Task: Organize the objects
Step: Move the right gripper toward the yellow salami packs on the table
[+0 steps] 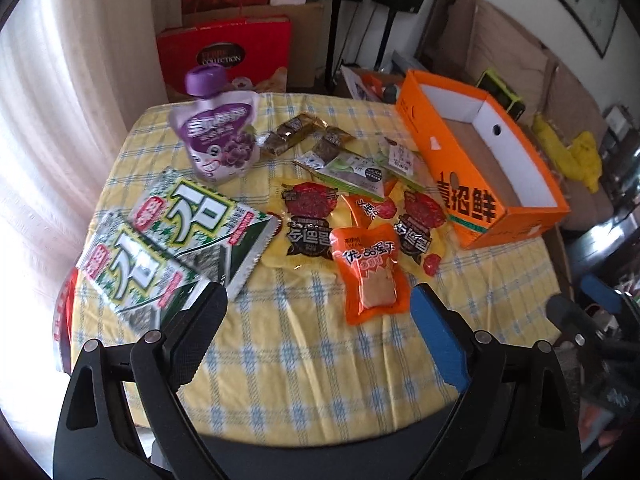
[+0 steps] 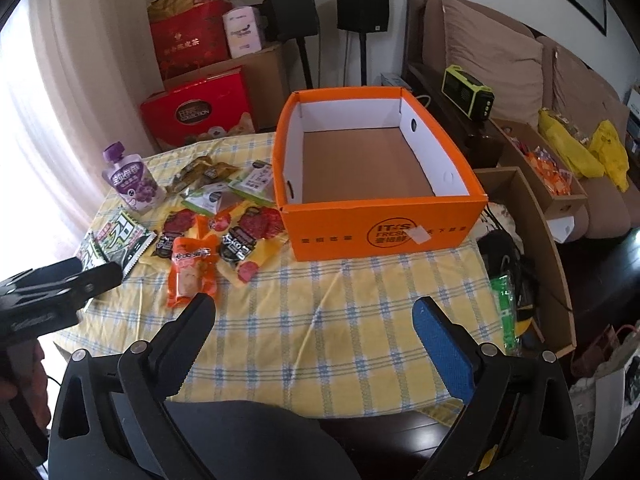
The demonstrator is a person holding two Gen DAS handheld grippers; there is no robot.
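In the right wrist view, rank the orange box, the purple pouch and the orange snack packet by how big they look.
1. orange box, by far the largest.
2. and 3. orange snack packet and purple pouch: they look alike; the packet lies nearer the camera, so I leave them unranked.

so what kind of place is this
Most likely a home living room: a brown sofa along the wall, two black speakers on stands, and a table under a yellow checked cloth with snack packets.

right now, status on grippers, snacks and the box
Left gripper open, empty; right gripper open, empty. Snack packets loose on tablecloth; orange box empty. Nothing blocking.
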